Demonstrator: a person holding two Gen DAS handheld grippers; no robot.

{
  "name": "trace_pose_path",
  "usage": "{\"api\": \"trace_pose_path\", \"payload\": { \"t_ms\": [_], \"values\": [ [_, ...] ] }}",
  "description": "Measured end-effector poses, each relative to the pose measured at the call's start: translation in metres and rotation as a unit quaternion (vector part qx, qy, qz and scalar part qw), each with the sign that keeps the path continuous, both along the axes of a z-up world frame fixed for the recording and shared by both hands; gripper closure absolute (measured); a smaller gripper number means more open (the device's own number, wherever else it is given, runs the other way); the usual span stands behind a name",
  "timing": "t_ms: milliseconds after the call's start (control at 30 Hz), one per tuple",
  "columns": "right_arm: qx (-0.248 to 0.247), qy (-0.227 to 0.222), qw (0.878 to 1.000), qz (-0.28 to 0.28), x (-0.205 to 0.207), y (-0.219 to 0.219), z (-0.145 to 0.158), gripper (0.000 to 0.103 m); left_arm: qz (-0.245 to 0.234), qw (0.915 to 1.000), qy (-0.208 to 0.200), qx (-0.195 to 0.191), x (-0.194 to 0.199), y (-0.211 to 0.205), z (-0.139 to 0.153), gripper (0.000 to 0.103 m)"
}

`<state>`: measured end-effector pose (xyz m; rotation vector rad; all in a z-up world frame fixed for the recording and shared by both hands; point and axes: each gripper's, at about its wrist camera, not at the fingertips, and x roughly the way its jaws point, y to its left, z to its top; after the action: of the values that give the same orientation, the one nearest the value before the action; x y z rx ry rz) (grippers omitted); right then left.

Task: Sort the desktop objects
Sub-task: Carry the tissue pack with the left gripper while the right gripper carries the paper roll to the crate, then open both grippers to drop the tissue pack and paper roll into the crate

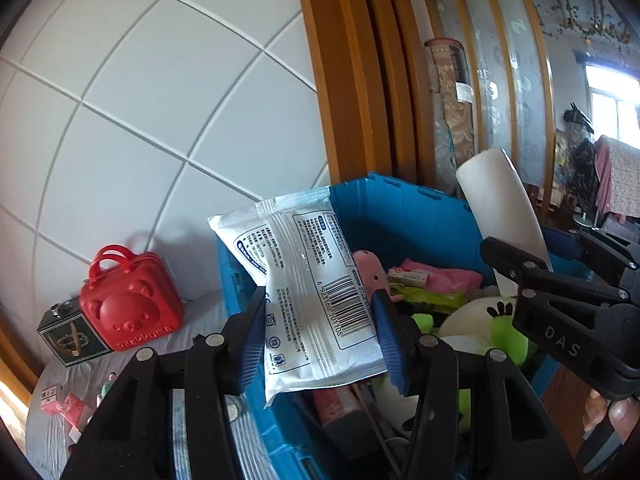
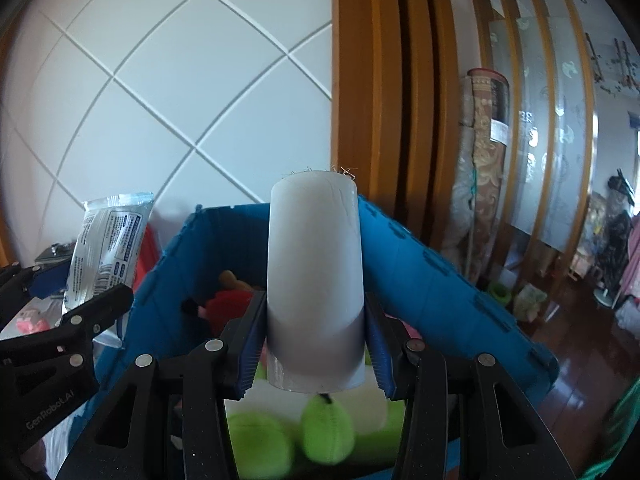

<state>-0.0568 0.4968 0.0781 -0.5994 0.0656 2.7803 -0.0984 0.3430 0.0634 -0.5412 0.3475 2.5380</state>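
My left gripper [image 1: 320,336] is shut on a white wipes packet [image 1: 316,280] with a barcode, held above the left edge of a blue storage bin [image 1: 404,216]. My right gripper [image 2: 316,344] is shut on a white cylinder [image 2: 316,272], held upright over the same bin [image 2: 420,280]. The cylinder [image 1: 504,216] and right gripper [image 1: 560,300] show at the right of the left wrist view. The packet [image 2: 108,252] and left gripper [image 2: 44,292] show at the left of the right wrist view. The bin holds a green and white plush toy [image 1: 492,332], pink packets [image 1: 436,278] and a red plush [image 2: 228,304].
A red bear-face case [image 1: 128,304] and a small dark box [image 1: 72,336] stand on the grey table [image 1: 52,432] left of the bin, against a white tiled wall. Small pink items [image 1: 64,400] lie near the table's front. A wooden door frame [image 1: 352,80] rises behind the bin.
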Motion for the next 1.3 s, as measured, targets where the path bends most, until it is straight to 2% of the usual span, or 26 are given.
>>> {"api": "trace_pose_path", "payload": {
  "t_ms": [133, 400, 667, 700, 733, 767, 800, 867, 900, 1000, 1300],
  "values": [
    [0.008, -0.019, 1.0, -0.008, -0.01, 0.009, -0.009, 0.057, -0.003, 0.9995, -0.028, -0.011, -0.009, 0.013, -0.006, 0.053],
    [0.019, -0.045, 0.999, -0.022, -0.022, 0.023, -0.028, 0.057, 0.005, 0.9989, -0.042, -0.02, -0.017, 0.017, -0.012, 0.053],
    [0.028, -0.051, 0.998, -0.039, -0.024, 0.027, -0.03, 0.056, -0.003, 0.9989, -0.039, -0.026, -0.016, 0.02, -0.011, 0.051],
    [0.033, -0.05, 0.997, -0.048, -0.023, 0.028, -0.03, 0.046, -0.005, 0.9988, -0.039, -0.027, -0.015, 0.02, -0.011, 0.05],
    [0.035, -0.048, 0.997, -0.053, -0.023, 0.028, -0.029, 0.027, -0.006, 0.9989, -0.039, -0.026, -0.015, 0.02, -0.011, 0.044],
    [0.037, -0.043, 0.997, -0.056, -0.02, 0.028, -0.028, 0.018, -0.004, 0.999, -0.037, -0.026, -0.014, 0.019, -0.011, 0.032],
    [0.037, -0.04, 0.997, -0.057, -0.018, 0.028, -0.026, 0.01, -0.001, 0.9992, -0.033, -0.024, -0.013, 0.018, -0.01, 0.026],
    [0.041, -0.032, 0.997, -0.061, -0.013, 0.027, -0.022, 0.009, -0.001, 0.9998, -0.019, -0.008, -0.009, 0.012, -0.006, 0.015],
    [0.042, -0.03, 0.997, -0.063, -0.01, 0.027, -0.02, 0.002, -0.001, 0.9999, -0.016, -0.006, -0.008, 0.011, -0.004, 0.013],
    [0.043, -0.022, 0.996, -0.069, 0.0, 0.025, -0.015, 0.0, -0.006, 0.9999, -0.012, 0.003, -0.003, 0.006, -0.001, 0.004],
    [0.03, -0.024, 0.996, -0.078, 0.026, 0.014, -0.007, 0.0, 0.012, 0.9996, -0.007, 0.026, 0.011, -0.018, 0.003, 0.003]
  ]
}}
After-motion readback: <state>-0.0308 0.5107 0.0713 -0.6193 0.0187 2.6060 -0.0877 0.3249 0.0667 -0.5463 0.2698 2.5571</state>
